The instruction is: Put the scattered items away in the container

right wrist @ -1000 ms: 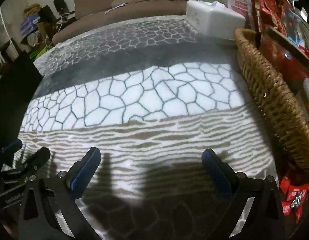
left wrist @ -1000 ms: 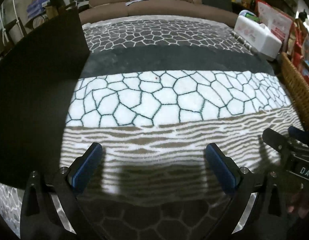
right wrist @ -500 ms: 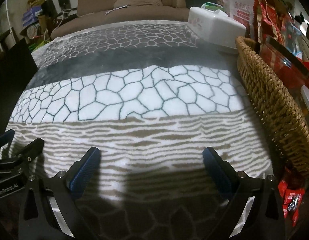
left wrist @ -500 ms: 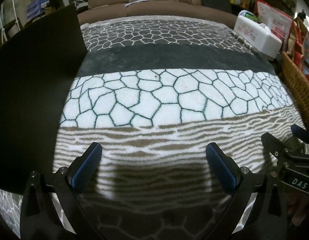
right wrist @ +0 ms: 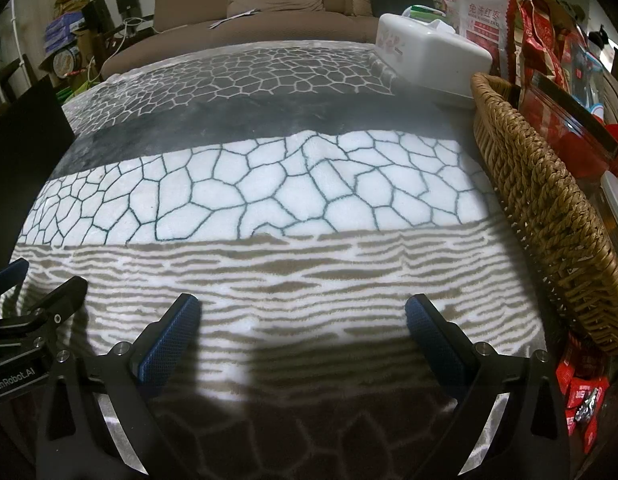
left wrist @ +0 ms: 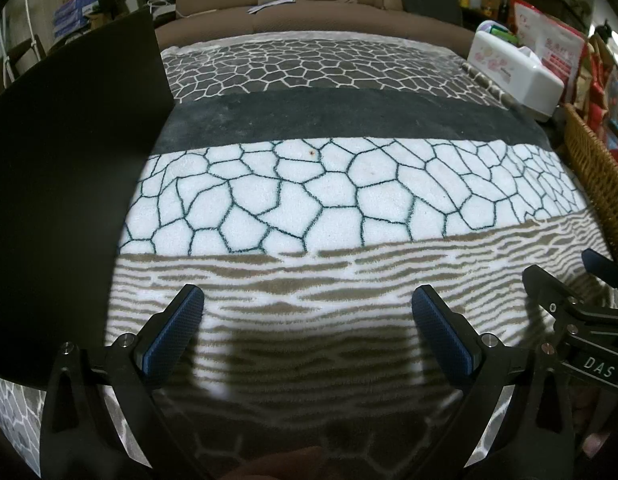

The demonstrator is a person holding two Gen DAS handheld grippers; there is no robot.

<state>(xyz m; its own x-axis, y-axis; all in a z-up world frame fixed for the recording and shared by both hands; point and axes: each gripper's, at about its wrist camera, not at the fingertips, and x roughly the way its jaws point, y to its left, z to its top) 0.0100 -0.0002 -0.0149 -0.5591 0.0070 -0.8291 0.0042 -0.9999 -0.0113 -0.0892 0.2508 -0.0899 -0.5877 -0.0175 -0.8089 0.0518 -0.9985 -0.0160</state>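
**Both grippers spread wide above the patterned blanket, wicker basket at the right**

The left gripper point(left wrist: 307, 304) hangs over the brown-and-white striped band of a patterned blanket point(left wrist: 333, 200), its jaws wide apart and holding nothing. The right gripper point(right wrist: 302, 314) sits just beside it — jaws equally wide, also empty — and each shows at the edge of the other's view.

The wicker basket point(right wrist: 549, 216) stands along the right edge of the blanket, packed with red snack bags point(right wrist: 545, 40) that rise above its rim. Small red wrapped sweets point(right wrist: 581, 400) lie outside it, near its closest corner, just right of the right gripper's finger. In the left wrist view only a strip of the basket wall point(left wrist: 597, 176) shows.

A white tissue box point(right wrist: 433, 54) rests at the far end of the basket. A flat black panel point(left wrist: 69, 184) stands tilted at the left, and a brown sofa point(left wrist: 317, 4) fills the background.
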